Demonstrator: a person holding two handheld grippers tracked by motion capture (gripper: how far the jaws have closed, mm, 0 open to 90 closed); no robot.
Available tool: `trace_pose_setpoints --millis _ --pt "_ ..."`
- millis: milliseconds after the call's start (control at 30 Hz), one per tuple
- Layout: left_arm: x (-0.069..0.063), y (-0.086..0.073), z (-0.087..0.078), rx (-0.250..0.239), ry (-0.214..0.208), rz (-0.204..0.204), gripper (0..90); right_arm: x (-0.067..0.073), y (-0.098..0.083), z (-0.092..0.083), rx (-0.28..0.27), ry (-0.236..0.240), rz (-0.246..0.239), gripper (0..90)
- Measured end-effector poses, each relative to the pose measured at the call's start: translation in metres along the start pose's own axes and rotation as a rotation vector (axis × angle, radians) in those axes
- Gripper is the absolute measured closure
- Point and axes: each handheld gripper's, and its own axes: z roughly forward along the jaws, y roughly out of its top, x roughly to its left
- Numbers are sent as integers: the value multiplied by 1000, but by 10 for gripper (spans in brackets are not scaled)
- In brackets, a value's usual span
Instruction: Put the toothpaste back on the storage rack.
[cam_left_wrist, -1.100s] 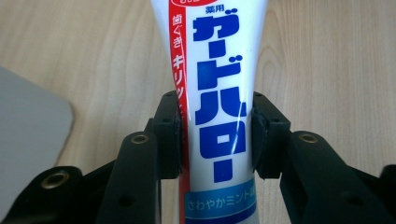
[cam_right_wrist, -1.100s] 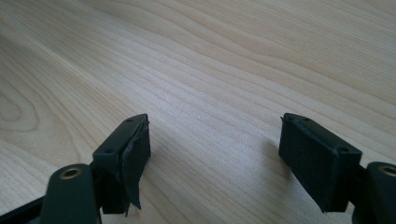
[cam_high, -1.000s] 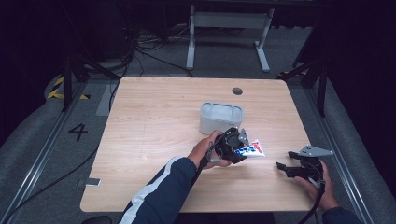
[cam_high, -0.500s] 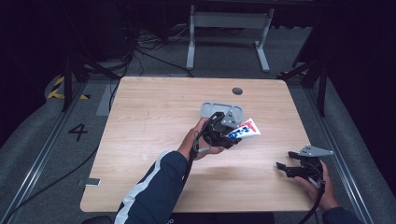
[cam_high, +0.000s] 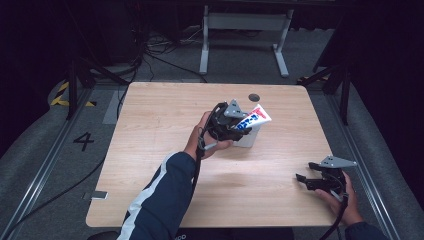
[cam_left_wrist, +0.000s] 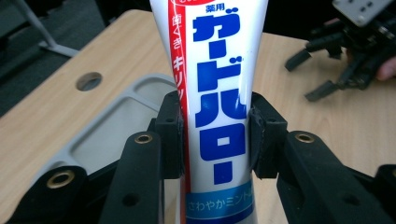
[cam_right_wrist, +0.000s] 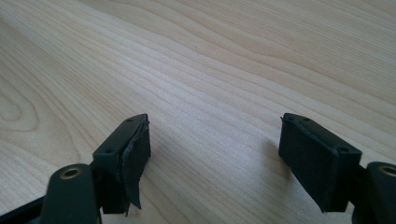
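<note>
over the middle of the pale wooden table (cam_high: 165, 150), the picture differs from a second ago: the white toothpaste tube with blue and red lettering (cam_high: 252, 119) no longer lies on the tabletop beside the shallow grey plastic tray (cam_high: 248, 140); it is now up in the air above that tray, carried there by the left gripper (cam_high: 239, 125). in the left gripper view the jaws are clenched on the tube (cam_left_wrist: 215, 107), one pad pressing each side of its body, with the tray (cam_left_wrist: 112, 126) just below and behind it. i judge the pick is done and the carry nearly so; what remains looks like lowering the tube into the tray and letting go. at the table's near right corner, the right gripper (cam_high: 306, 180) keeps its place, its jaws spread wide over bare wood with nothing between them, as the right gripper view (cam_right_wrist: 215, 158) confirms.
</note>
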Motion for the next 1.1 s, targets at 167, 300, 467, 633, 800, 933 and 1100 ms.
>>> trace_pose_setpoints --millis 167,300,467,633,800,933,1100 --pt "12 6 -1 -17 39 -24 637 0 0 0 0 0 0 257" --pt "20 10 2 -60 61 -50 638 0 0 0 -1 0 -2 260" --pt "28 18 12 -92 100 -67 638 0 0 0 -1 0 -1 261" --pt "33 24 23 -112 103 -74 642 0 0 0 -2 2 -3 266" --pt "37 25 33 -114 121 -80 644 0 0 0 -4 2 -8 271" --pt "42 21 41 -114 142 -104 646 0 0 0 -4 3 -6 272" --pt "44 18 47 -155 165 -131 649 0 0 0 -4 3 -5 273"
